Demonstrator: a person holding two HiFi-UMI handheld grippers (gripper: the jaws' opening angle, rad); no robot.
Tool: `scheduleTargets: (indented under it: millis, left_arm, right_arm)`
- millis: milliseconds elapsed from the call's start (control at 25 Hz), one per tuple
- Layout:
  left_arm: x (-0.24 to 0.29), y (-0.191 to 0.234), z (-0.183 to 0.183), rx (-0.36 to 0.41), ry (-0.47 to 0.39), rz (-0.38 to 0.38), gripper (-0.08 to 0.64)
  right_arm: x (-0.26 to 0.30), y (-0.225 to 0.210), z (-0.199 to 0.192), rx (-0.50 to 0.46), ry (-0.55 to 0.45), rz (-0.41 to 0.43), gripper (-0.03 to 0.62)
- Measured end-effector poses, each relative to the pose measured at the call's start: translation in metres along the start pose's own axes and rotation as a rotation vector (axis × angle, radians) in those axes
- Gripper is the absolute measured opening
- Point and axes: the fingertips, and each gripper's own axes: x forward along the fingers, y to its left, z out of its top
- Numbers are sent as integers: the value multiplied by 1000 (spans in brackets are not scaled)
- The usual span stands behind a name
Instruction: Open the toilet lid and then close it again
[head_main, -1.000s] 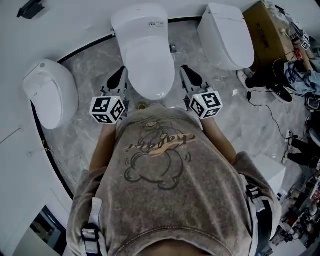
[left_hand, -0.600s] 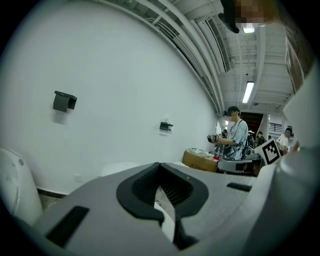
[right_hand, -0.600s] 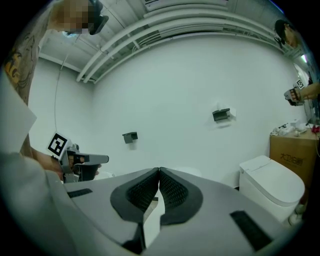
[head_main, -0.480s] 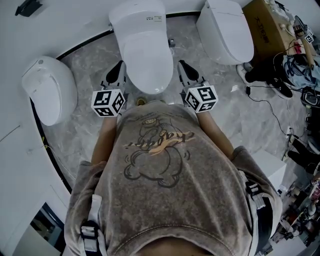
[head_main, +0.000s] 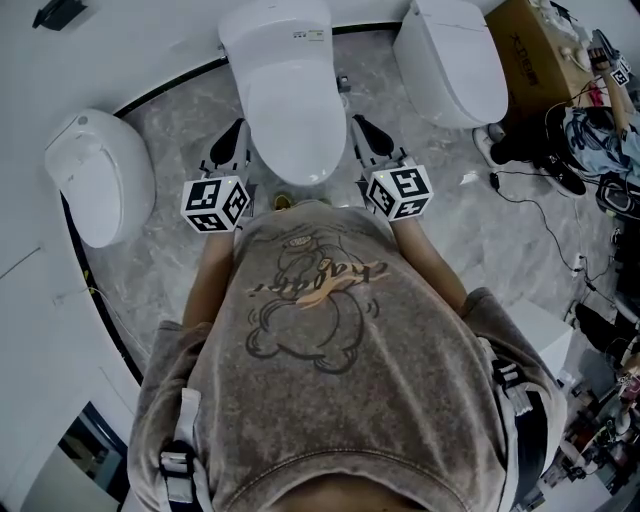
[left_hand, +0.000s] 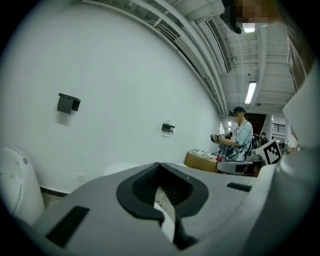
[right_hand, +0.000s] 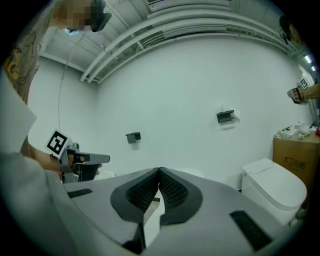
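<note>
The middle toilet (head_main: 290, 100) is white and its lid lies shut over the bowl. My left gripper (head_main: 237, 130) hangs beside the bowl's left flank, and my right gripper (head_main: 358, 125) beside its right flank; neither touches the lid. Both point roughly level toward the back wall. In the left gripper view the left gripper (left_hand: 159, 165) has its dark pads together with nothing between them. The right gripper (right_hand: 159, 170) is likewise shut and empty in the right gripper view. Each gripper shows in the other's view: the right gripper (left_hand: 240, 167) and the left gripper (right_hand: 85, 160).
A second toilet (head_main: 100, 180) stands at the left and a third toilet (head_main: 450, 65) at the right, with a cardboard box (head_main: 535, 50) behind it. Shoes and cables (head_main: 540, 190) lie on the floor at right. A person (left_hand: 240, 135) stands in the distance.
The head view has shifted a little. Both grippers stay beside the bowl at either side, and the lid stays down.
</note>
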Motion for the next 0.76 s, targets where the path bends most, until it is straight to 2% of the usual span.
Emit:
scheduleTargets:
  millis: [760]
  left_arm:
    - [-3,8,-7,-41,18,22,9]
  right_arm:
    - [8,3,-1,7,9,6,26]
